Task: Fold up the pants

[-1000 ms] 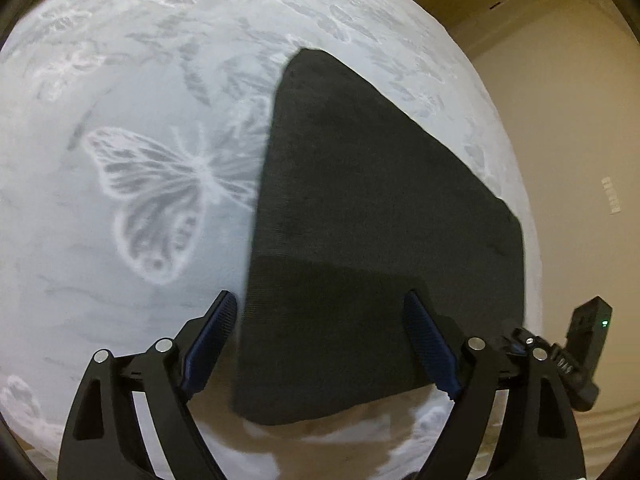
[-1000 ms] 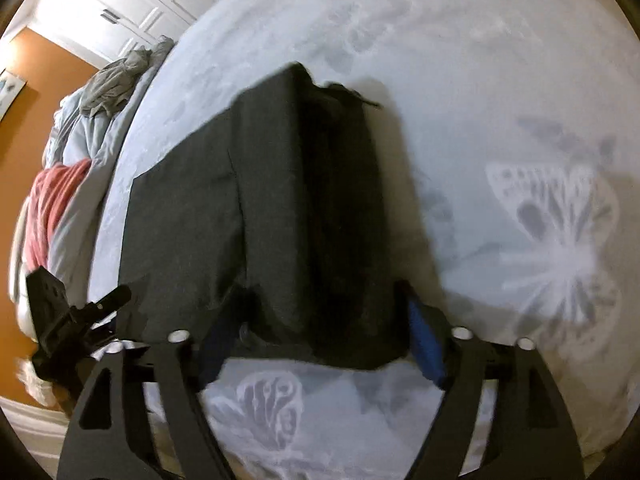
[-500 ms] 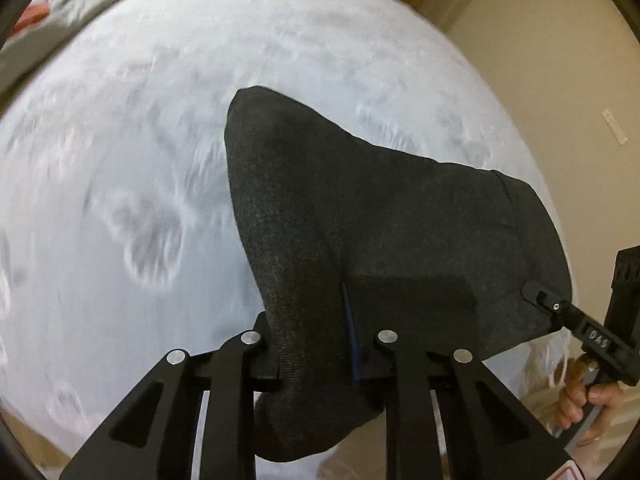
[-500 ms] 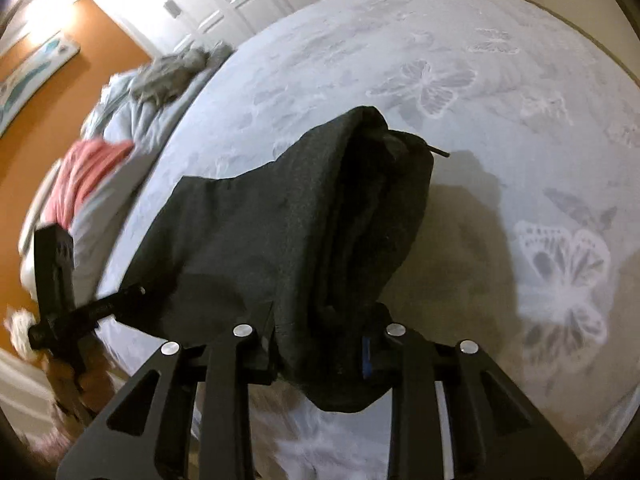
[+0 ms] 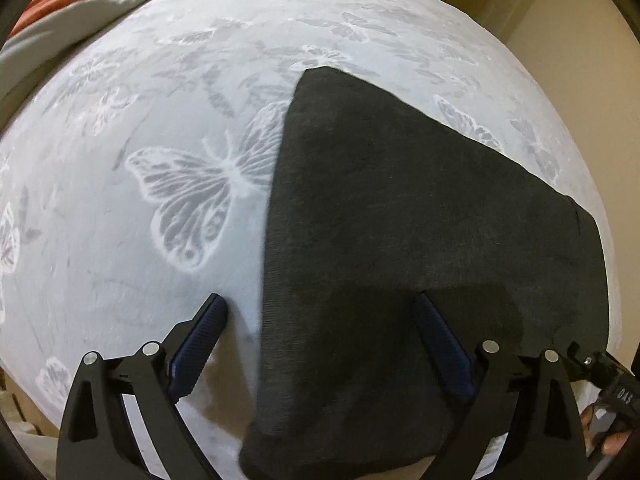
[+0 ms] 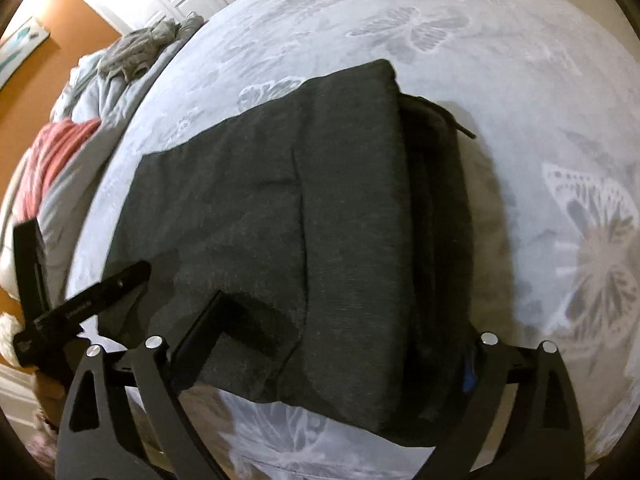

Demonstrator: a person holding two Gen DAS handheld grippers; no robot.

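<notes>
Two hand-held grippers hang over a bed [image 5: 120,264] covered with a pale grey spread printed with white butterflies, both angled steeply down at the dark charcoal pants [image 5: 420,220] that lie folded flat on it. The left hand-held gripper [image 5: 320,336] has just been opening and now stands spread wide: its left finger is over bare spread just beside the pants' long edge, its right finger [image 5: 440,344] over the dark cloth, and neither pad pinches anything. The right hand-held gripper [image 6: 340,344] has likewise just been opening and stands wide, straddling the near end of the pants [image 6: 300,220]; its left finger [image 6: 200,332] lies over the cloth near the bundle's left part, while its right finger, with a glimpse of blue pad, sits at the thicker, darker waist side, gripping nothing. In the right wrist view the top layer lies over a darker layer that shows along the right, where a short drawstring end [image 6: 466,132] sticks out onto the spread. A person's fingers [image 5: 608,440] show at the lower right edge of the left wrist view. Crumpled grey and red bedding [image 6: 68,140] is heaped at the far end of the bed, well apart from the pants.
</notes>
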